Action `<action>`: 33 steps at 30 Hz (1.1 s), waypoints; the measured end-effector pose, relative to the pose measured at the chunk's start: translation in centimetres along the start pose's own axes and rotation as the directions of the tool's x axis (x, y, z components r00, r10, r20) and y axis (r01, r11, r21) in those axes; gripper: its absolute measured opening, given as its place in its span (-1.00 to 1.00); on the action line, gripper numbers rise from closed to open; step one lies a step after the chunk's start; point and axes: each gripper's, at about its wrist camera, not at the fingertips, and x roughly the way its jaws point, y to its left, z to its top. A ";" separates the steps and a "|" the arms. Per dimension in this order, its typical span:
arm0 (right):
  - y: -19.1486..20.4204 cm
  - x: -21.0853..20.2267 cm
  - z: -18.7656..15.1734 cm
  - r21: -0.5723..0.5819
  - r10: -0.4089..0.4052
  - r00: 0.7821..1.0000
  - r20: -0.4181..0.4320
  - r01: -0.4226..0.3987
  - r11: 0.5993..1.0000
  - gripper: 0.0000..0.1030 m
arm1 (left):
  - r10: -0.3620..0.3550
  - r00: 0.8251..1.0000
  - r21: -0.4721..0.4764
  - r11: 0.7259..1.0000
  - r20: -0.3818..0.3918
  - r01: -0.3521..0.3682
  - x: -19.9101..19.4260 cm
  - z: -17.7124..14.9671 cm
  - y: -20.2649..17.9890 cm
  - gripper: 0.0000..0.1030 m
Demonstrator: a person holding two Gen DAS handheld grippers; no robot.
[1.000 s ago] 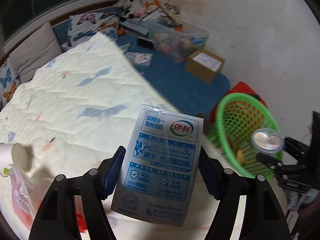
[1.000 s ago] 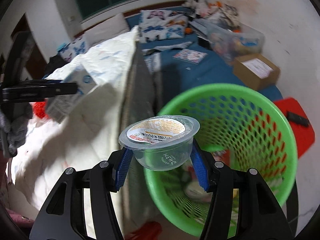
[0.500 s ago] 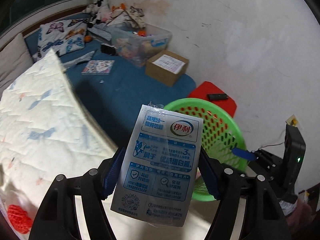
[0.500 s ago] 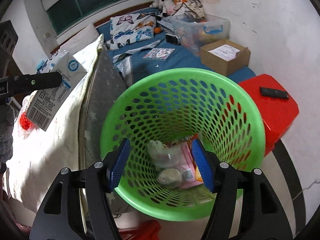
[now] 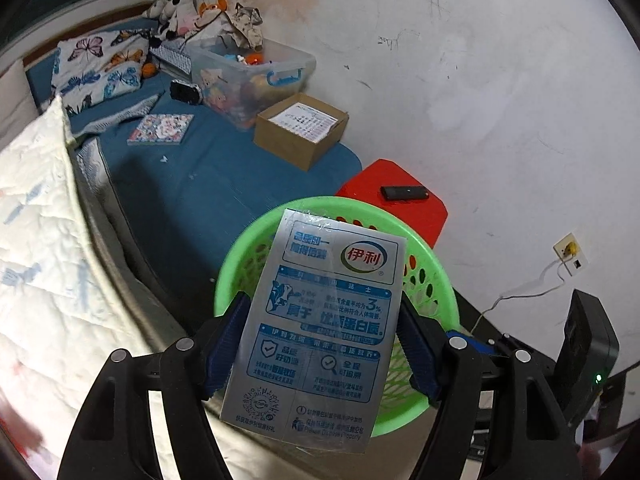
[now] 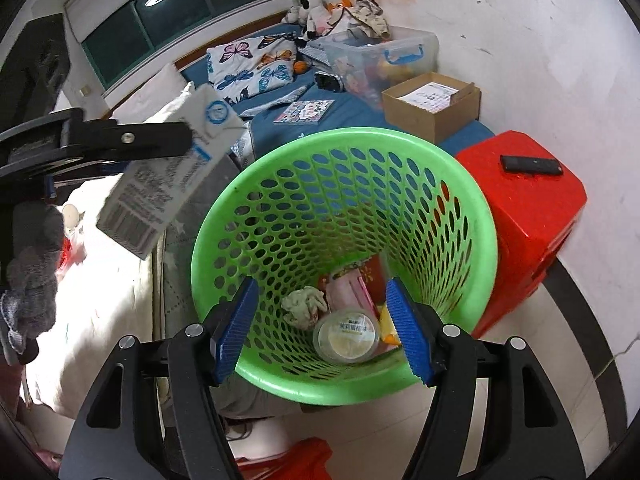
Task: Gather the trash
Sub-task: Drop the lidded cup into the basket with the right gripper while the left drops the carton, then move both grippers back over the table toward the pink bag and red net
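Note:
My left gripper (image 5: 322,346) is shut on a flat silver-and-blue milk carton (image 5: 320,328), held upright just above the near rim of the green mesh basket (image 5: 436,280). The carton also shows in the right wrist view (image 6: 168,176), left of the basket. My right gripper (image 6: 320,326) is open and empty, above the basket (image 6: 472,216). Inside the basket lie a clear plastic cup (image 6: 346,336), a crumpled tissue (image 6: 304,306) and pink and red wrappers (image 6: 352,288).
A red stool (image 6: 532,200) with a black remote (image 6: 530,165) stands right of the basket, against the white wall. The bed with a white quilt (image 5: 36,240) is on the left. A cardboard box (image 5: 300,136) and a clear bin (image 5: 248,68) sit on the blue mat behind.
The right gripper opened and the plastic cup dropped into the basket. The left gripper carried the carton from over the bed to the basket's rim.

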 end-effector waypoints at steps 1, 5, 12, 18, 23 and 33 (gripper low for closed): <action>-0.1 -0.1 -0.1 0.002 0.001 1.000 0.000 -0.001 1.000 0.30 | -0.005 1.000 -0.006 1.000 -0.007 0.005 0.3 -0.1 -0.1 0.36; 0.0 -0.2 0.0 0.005 0.004 1.000 0.000 -0.004 1.000 0.30 | -0.037 0.999 -0.028 0.999 -0.008 0.037 1.0 -0.3 0.1 0.52; 1.2 -0.1 0.3 -0.022 0.025 1.000 -0.001 -0.025 0.999 0.30 | -0.045 0.998 -0.053 0.998 0.033 0.047 -1.3 -1.6 1.1 0.53; 3.7 0.1 1.1 -0.080 0.064 0.998 -0.001 -0.064 0.995 0.34 | 0.040 0.994 -0.090 0.996 0.101 -0.030 -5.8 -3.8 3.8 0.53; 6.8 0.7 1.5 -0.144 0.111 0.994 -0.007 -0.111 0.983 0.36 | 0.156 0.976 -0.135 0.981 0.153 -0.136 -9.6 -6.3 6.7 0.53; 14.5 2.3 2.4 -0.292 0.212 0.976 -0.057 -0.219 0.931 0.37 | 0.359 0.910 -0.289 0.911 0.210 -0.293 -17.3 -11.5 13.7 0.53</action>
